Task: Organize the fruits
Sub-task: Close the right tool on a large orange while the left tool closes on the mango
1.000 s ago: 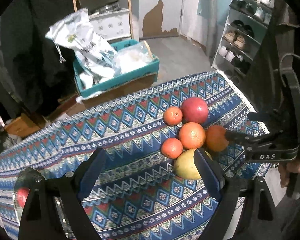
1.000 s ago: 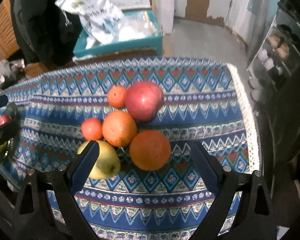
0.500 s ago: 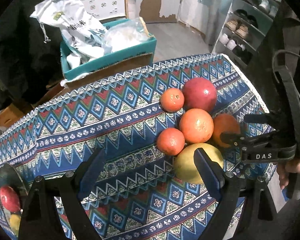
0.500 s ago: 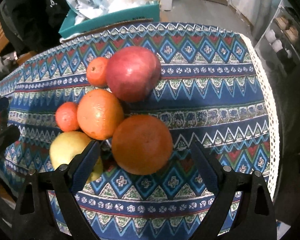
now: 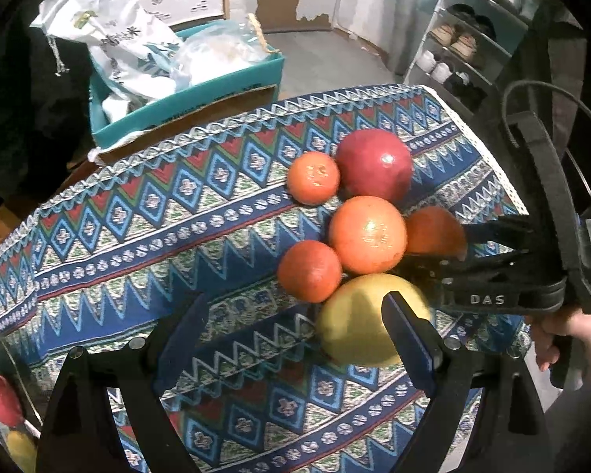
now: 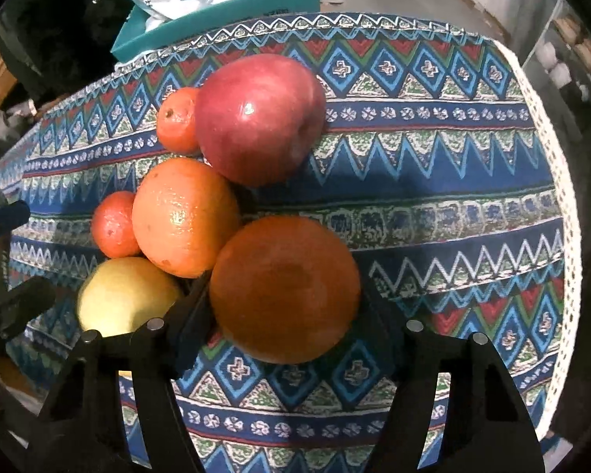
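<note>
— Right gripper (image 6: 283,315) has just closed its jaws round my big orange (image 6: 283,287), on the tablecloth (image 6: 433,197) beside the pile.
— And the left gripper (image 5: 295,335)?
— Gaping by the yellow fruit (image 5: 358,315); I'd lift next.

Lighting is dim and indoor. Small glare spots sit on the red apple (image 6: 256,118) and middle orange (image 5: 368,234). Fisheye bending and black corners frame both views. The yellow fruit (image 5: 358,319) at 5 o'clock is motion-blurred.
</note>
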`<state>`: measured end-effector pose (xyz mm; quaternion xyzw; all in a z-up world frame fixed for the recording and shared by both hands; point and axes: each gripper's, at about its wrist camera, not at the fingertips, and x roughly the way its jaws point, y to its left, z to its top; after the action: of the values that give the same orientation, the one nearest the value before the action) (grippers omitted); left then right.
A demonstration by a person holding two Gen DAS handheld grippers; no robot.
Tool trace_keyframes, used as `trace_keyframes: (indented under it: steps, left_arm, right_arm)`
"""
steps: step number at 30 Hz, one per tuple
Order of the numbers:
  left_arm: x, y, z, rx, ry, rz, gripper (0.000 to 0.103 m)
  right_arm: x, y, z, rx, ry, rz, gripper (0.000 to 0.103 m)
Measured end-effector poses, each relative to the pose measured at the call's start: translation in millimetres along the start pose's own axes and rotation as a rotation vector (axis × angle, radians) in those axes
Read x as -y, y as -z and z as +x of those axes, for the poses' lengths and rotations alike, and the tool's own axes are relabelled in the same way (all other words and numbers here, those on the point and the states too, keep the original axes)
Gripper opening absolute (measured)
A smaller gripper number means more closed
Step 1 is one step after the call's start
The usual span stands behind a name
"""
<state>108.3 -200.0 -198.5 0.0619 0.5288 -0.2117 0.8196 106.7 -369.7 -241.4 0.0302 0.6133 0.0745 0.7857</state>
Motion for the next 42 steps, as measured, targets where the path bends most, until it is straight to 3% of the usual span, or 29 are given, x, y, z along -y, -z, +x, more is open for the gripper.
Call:
trace_keyframes:
  steps: [7,18,26,32,42]
  left_arm:
    - [17,1,10,-0.036,0.087,-0.031,0.091]
    - [34,5,37,-0.1,0.141,-0.105,0.091]
    - [44,10,55,-0.133,0.094,-0.098,0.091]
    - [40,12,63,-0.143,0.103,-0.12,0.088]
    - [46,16,59,-0.109,0.061,-0.037,0.087]
  right_arm:
    - [9,6,-25,0.056,0.056,0.041,0.069]
    - [31,15,-56,0.104,0.086,0.101,0.069]
    - [34,17,-61,0.118,0.073,0.116,0.069]
    - [27,15,-61,0.121,0.062,0.102,0.069]
    - [19,13,-63,0.133,0.07,0.077,0.069]
